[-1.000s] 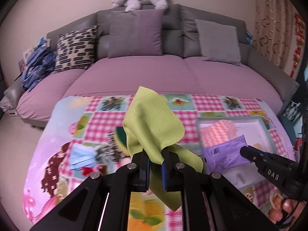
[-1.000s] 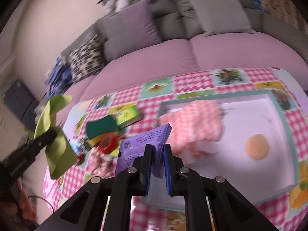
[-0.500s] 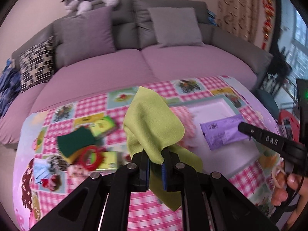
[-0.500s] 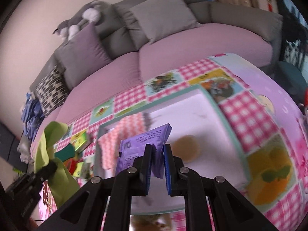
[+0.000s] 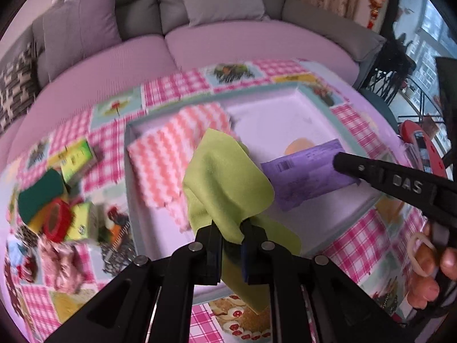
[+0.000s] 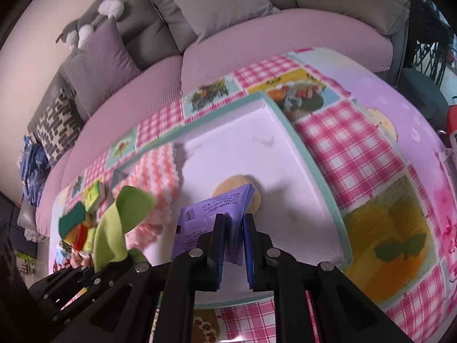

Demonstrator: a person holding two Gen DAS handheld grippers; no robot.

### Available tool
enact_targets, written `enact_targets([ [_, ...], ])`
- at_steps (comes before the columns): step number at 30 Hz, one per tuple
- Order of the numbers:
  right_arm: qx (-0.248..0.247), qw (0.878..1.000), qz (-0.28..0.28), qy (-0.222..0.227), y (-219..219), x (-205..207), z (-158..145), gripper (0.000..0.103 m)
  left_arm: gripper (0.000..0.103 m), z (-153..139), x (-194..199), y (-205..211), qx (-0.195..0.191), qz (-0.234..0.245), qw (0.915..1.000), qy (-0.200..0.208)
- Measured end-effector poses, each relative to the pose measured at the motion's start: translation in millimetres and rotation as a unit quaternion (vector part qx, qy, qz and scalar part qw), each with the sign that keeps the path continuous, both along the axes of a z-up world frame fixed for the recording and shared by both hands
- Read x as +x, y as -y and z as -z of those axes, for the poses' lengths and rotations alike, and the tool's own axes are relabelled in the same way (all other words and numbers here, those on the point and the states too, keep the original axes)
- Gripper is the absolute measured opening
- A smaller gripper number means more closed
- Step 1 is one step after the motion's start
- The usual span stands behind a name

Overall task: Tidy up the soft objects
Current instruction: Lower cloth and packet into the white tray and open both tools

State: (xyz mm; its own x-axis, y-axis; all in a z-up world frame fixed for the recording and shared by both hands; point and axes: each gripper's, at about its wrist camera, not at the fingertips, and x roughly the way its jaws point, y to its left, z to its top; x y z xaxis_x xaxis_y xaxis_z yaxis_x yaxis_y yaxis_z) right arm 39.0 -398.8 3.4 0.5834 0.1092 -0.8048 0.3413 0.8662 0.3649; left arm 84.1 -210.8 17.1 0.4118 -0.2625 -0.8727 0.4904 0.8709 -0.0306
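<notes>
Behind the low table a wide sofa (image 6: 234, 43) is sitting with grey cushions and a plush animal (image 6: 94, 20) along its back. Both hands are carrying soft things over the white tray (image 5: 320, 100) with the teal rim, which is lying on the checked tablecloth (image 6: 354, 148) toward the table's right side.

The left gripper (image 5: 232, 243) is pinching a green cloth (image 5: 228, 183), its jaws pressed together on the fabric, which is hanging above the tray's near edge. The right gripper (image 6: 232, 245) is clamping a purple packet (image 6: 217, 214) over the tray's middle, just in front of a round tan pad (image 6: 252, 193). A pink zigzag cloth (image 5: 177, 145) is already lying along the tray's left side.

This looks like the delivery step: both items are arriving over the tray and not yet released. Next, each hand would need to be lowering toward bare tray floor and letting go without covering the other's piece.

On the right gripper's arm the letters "DAS" are readable. The packet is showing a barcode and small print too fine to read.
</notes>
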Motion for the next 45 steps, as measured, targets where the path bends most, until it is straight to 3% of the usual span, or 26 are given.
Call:
enact_targets([
  [9,-0.001,1.000,-0.004,-0.024,-2.1,4.7,15.4,0.014,0.011,40.0,17.8,-0.3,0.014,-0.028,0.9994,-0.013],
  [15,0.003,1.000,-0.004,-0.028,-0.2,5.6,19.0,0.018,0.011,42.6,20.2,-1.4,0.014,-0.032,0.9991,-0.022],
  [16,0.002,1.000,-0.003,-0.029,-0.5,5.8,18.1,0.018,0.015,40.3,20.4,-1.8,0.012,-0.032,0.9992,-0.022],
  [20,-0.002,0.999,-0.006,-0.033,-2.1,6.0,15.7,0.023,0.049,27.6,15.7,-3.9,-0.001,-0.030,0.9992,-0.027],
  [24,-0.010,0.999,-0.008,-0.033,-2.8,5.3,12.9,0.025,0.049,14.2,9.0,-6.2,-0.006,-0.027,0.9994,-0.021],
  [30,-0.031,0.999,-0.014,-0.027,-7.1,3.0,3.6,0.032,0.055,1.4,13.0,-30.7,0.003,-0.070,0.9975,-0.007],
  [33,-0.043,0.998,-0.016,-0.029,-9.2,2.9,1.3,0.052,0.061,-1.3,21.6,-51.9,-0.002,-0.107,0.9943,-0.004],
  [37,-0.060,0.997,-0.028,-0.033,-16.1,5.3,0.9,0.056,0.065,2.8,31.5,-74.6,0.017,-0.150,0.9885,-0.004],
  [39,-0.061,0.997,-0.037,-0.035,-21.4,7.3,2.1,0.061,0.066,5.8,34.8,-85.8,0.027,-0.169,0.9852,-0.006],
  [42,-0.075,0.995,-0.053,-0.040,-33.8,11.8,3.6,0.070,0.078,8.4,38.0,-99.8,0.033,-0.191,0.9810,-0.007],
  [45,-0.084,0.993,-0.069,-0.038,-45.1,15.0,3.2,0.078,0.080,8.7,40.9,-110.7,0.035,-0.207,0.9778,-0.002],
])
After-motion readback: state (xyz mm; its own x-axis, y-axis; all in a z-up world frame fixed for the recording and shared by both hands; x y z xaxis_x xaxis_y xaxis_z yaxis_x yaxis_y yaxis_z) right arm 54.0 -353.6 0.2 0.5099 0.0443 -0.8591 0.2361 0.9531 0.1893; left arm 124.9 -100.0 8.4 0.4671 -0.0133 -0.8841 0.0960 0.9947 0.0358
